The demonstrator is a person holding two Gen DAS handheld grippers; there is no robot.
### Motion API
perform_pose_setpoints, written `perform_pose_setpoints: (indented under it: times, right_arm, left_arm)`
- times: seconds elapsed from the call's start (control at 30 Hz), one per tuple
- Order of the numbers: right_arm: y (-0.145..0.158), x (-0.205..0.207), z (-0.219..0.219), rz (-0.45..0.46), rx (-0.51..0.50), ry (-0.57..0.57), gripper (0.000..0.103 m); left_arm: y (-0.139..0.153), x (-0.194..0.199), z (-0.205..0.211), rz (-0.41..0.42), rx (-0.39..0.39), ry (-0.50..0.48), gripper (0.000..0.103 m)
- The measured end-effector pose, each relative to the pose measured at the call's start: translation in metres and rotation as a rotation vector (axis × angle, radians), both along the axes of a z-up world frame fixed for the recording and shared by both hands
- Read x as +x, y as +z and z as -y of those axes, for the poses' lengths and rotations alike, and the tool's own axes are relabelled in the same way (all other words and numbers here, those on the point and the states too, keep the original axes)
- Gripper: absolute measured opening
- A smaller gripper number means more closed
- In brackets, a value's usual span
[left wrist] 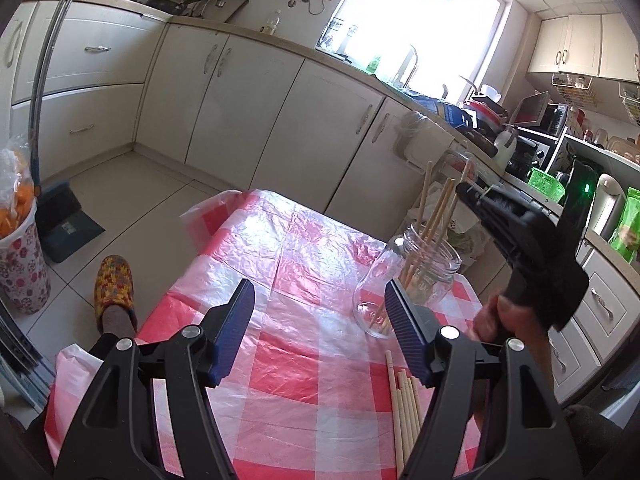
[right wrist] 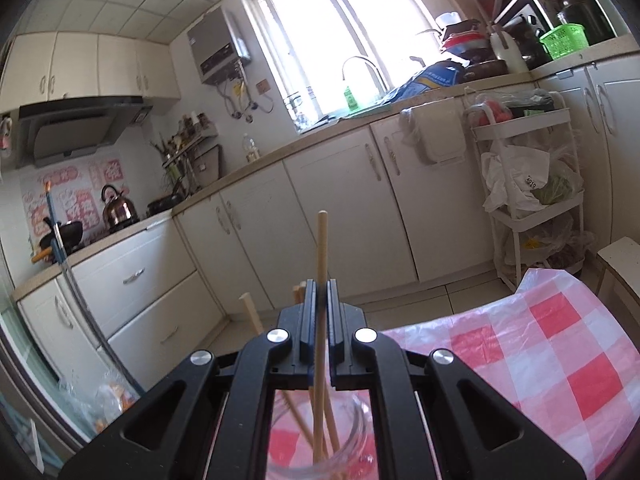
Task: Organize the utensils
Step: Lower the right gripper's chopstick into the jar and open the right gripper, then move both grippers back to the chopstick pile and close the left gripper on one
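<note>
Fingers of the right gripper (right wrist: 320,300) clamp one upright chopstick (right wrist: 321,248) above the glass jar (left wrist: 408,276) near the table's (left wrist: 288,264) right edge, other sticks inside. Left gripper (left wrist: 316,324) gapes empty; loose chopsticks (left wrist: 404,412) lie beside it.

Home kitchen. Cream cabinets (right wrist: 336,208) under a long counter (right wrist: 256,164), sink tap (right wrist: 360,68) by the bright window (right wrist: 340,28), range hood (right wrist: 72,128), kettle (right wrist: 116,208), water heater (right wrist: 218,50) on the wall, checked tablecloth (left wrist: 304,320), broom and dustpan (left wrist: 64,216).
</note>
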State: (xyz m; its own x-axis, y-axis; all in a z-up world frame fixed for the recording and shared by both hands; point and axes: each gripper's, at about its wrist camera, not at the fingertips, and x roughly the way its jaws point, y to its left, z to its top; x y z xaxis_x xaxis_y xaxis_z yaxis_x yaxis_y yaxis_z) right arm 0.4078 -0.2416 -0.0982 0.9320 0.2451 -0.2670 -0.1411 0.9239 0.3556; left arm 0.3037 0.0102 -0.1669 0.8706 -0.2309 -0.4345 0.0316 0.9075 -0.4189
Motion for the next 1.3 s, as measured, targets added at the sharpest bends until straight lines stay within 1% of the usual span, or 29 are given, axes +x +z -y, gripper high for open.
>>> perform_pose_setpoints:
  times: [0.1,0.17,0.2,0.23,0.3,0.37,0.4,0.47,0.5,0.53,0.6,0.7,0.77,0.93,1.1,1.2,1.23,1.3]
  right_arm:
    - [-0.001,-0.008,-0.003,-0.038,-0.018,0.032,0.007]
    - [0.001,-0.017,-0.002,-0.054,-0.028,0.052,0.022]
    - [0.002,-0.022,-0.002,-0.057,-0.031,0.056,0.033]
    - [0.005,-0.031,0.001,-0.058,-0.031,0.057,0.034]
    - [0.008,-0.051,0.008,-0.081,-0.033,0.07,0.034]
    - [0.005,-0.069,0.012,-0.127,-0.042,0.081,0.034]
    - [0.001,-0.08,0.015,-0.168,-0.056,0.085,0.034]
    - [-0.01,-0.1,0.018,-0.262,-0.073,0.099,0.032]
    - [-0.021,-0.112,0.019,-0.323,-0.092,0.111,0.027]
    - [-0.028,-0.119,0.02,-0.362,-0.102,0.119,0.025]
    - [-0.044,-0.132,0.021,-0.431,-0.117,0.127,0.02]
    - [-0.065,-0.143,0.019,-0.513,-0.129,0.138,0.018]
    - [-0.071,-0.144,0.014,-0.528,-0.138,0.144,0.018]
    - [-0.081,-0.143,-0.002,-0.559,-0.175,0.153,0.018]
    - [-0.094,-0.138,-0.015,-0.604,-0.255,0.156,0.018]
    - [-0.096,-0.139,-0.015,-0.603,-0.309,0.148,0.017]
    - [-0.097,-0.138,-0.014,-0.605,-0.316,0.145,0.014]
    - [-0.097,-0.136,-0.008,-0.613,-0.306,0.137,0.014]
  left_arm:
    - [0.007,-0.005,0.002,0.008,0.004,-0.002,0.064]
    - [0.014,-0.01,0.005,0.015,0.01,-0.006,0.064]
    - [0.016,-0.012,0.006,0.016,0.015,-0.009,0.065]
    - [0.019,-0.014,0.007,0.014,0.022,-0.011,0.066]
    - [0.023,-0.02,0.009,0.007,0.04,-0.011,0.067]
    - [0.025,-0.025,0.012,-0.018,0.066,-0.014,0.069]
    - [0.024,-0.028,0.014,-0.036,0.084,-0.016,0.069]
    - [0.023,-0.035,0.017,-0.063,0.104,-0.021,0.069]
    - [0.022,-0.039,0.018,-0.072,0.11,-0.027,0.069]
    - [0.021,-0.044,0.02,-0.084,0.123,-0.034,0.07]
    - [0.018,-0.052,0.024,-0.104,0.148,-0.043,0.071]
    - [0.014,-0.063,0.03,-0.139,0.171,-0.056,0.071]
    - [0.013,-0.07,0.032,-0.164,0.182,-0.06,0.071]
    - [0.018,-0.083,0.033,-0.171,0.195,-0.073,0.073]
    - [0.022,-0.089,0.032,-0.174,0.201,-0.08,0.075]
    - [0.02,-0.089,0.032,-0.182,0.204,-0.083,0.075]
    - [0.019,-0.088,0.032,-0.185,0.204,-0.084,0.075]
    - [0.017,-0.086,0.032,-0.194,0.2,-0.084,0.075]
